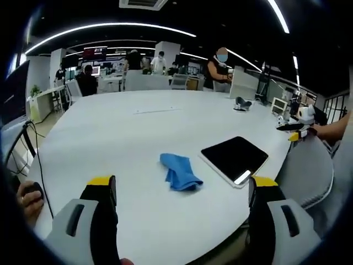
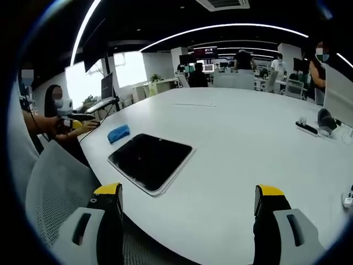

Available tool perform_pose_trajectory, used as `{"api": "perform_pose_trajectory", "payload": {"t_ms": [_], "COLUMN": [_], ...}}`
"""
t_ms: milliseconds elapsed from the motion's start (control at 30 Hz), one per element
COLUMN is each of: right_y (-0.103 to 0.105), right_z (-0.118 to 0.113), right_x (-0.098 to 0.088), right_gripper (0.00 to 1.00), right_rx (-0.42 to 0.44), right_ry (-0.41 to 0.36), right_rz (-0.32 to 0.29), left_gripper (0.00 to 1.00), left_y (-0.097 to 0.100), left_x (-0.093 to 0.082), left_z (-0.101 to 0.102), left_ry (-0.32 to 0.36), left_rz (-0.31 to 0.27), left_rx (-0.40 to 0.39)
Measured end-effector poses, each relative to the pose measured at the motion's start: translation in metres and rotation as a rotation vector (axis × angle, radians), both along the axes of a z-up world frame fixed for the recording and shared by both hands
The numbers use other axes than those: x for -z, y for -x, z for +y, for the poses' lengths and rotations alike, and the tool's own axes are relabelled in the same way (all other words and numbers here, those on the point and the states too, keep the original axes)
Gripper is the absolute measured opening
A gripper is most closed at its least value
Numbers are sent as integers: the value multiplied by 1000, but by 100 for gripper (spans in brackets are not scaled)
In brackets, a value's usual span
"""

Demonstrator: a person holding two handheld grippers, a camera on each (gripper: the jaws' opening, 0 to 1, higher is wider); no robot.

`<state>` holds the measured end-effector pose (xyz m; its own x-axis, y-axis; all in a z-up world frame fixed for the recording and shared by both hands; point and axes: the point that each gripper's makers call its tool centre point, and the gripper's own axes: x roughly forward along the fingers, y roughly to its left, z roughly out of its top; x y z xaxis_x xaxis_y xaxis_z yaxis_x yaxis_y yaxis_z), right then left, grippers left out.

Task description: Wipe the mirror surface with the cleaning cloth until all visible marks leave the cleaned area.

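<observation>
Lying flat: mirror (image 1: 234, 158) on white table (image 1: 127, 138), near its curved edge; glass reads black, marks too dim to judge.
Cloth: crumpled blue cleaning cloth (image 1: 179, 172) just beside mirror, apart from it.
Left gripper (image 1: 182, 190): jaws spread wide, empty, above table.
Right gripper (image 2: 187, 196): jaws wide apart, empty, over table edge.
Right gripper view: mirror (image 2: 150, 160), cloth (image 2: 118, 133) beyond it, mesh chair (image 2: 52, 185) partly cut off, possibly left gripper at far left.

Crumpled blue cloth (image 1: 180, 171) just beside flat dark mirror (image 1: 235, 158), apart
</observation>
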<state>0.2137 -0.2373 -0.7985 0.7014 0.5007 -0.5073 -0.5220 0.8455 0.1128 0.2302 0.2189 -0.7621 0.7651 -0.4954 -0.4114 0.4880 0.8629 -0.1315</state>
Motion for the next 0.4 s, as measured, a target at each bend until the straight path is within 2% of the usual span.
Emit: {"api": "perform_pose_trajectory", "payload": {"t_ms": [400], "right_y": [0], "right_z": [-2], "right_x": [1], "right_gripper": [99], "right_rx": [10], "right_ry": [-10], "right_rz": [5], "left_gripper": [99], "left_y": [2], "left_x": [-5], "left_z": [-1], "left_ry": [5], "left_rz": [-4], "left_rx": [-17]}}
